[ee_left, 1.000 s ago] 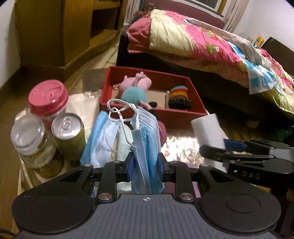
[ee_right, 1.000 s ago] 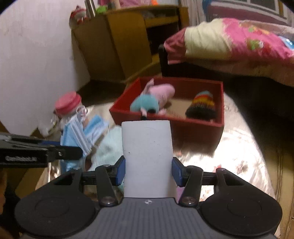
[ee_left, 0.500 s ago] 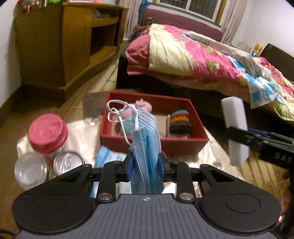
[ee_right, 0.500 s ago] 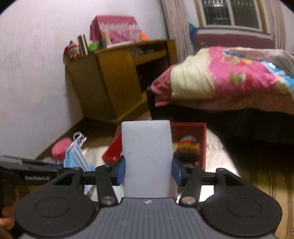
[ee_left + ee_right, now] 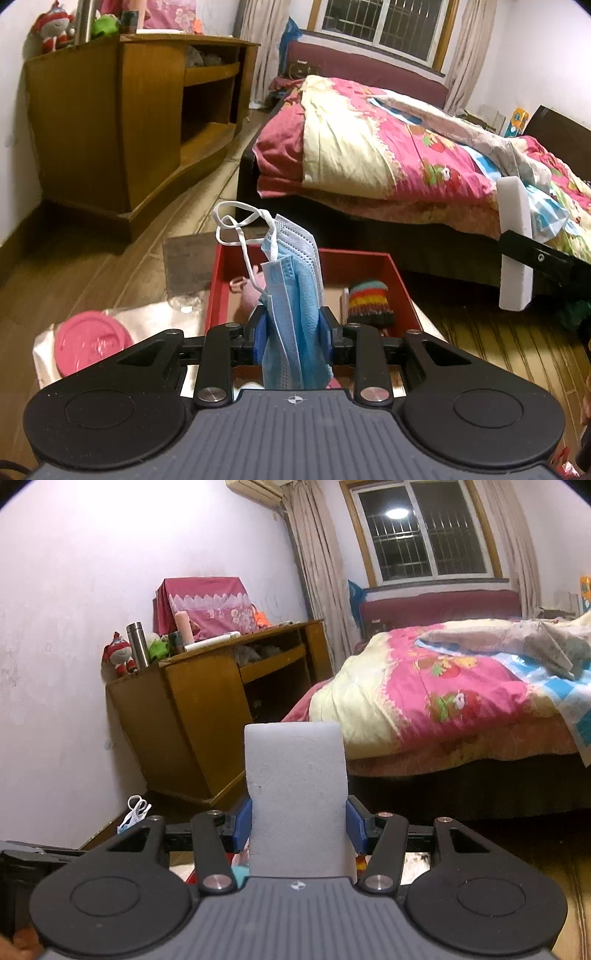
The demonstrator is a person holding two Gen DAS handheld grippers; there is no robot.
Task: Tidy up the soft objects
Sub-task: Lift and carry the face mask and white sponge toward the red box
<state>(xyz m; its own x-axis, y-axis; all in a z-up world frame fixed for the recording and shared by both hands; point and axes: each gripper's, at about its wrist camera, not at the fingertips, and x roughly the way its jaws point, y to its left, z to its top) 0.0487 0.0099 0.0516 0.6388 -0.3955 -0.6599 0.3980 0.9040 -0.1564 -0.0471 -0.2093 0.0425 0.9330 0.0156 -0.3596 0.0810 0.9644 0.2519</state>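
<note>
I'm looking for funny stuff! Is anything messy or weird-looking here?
Nothing looks spilled or broken. The face masks hang bunched and crumpled in the left gripper, ear loops sticking up, and the quilt lies rumpled on the bed. The red box looks tidy.

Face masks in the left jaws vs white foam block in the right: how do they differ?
The face masks are blue, thin, pleated and limp, with ear loops; the foam block is plain white, thick and stands up stiffly. The masks are several layers; the block is one piece. Both are clamped and lifted.
</note>
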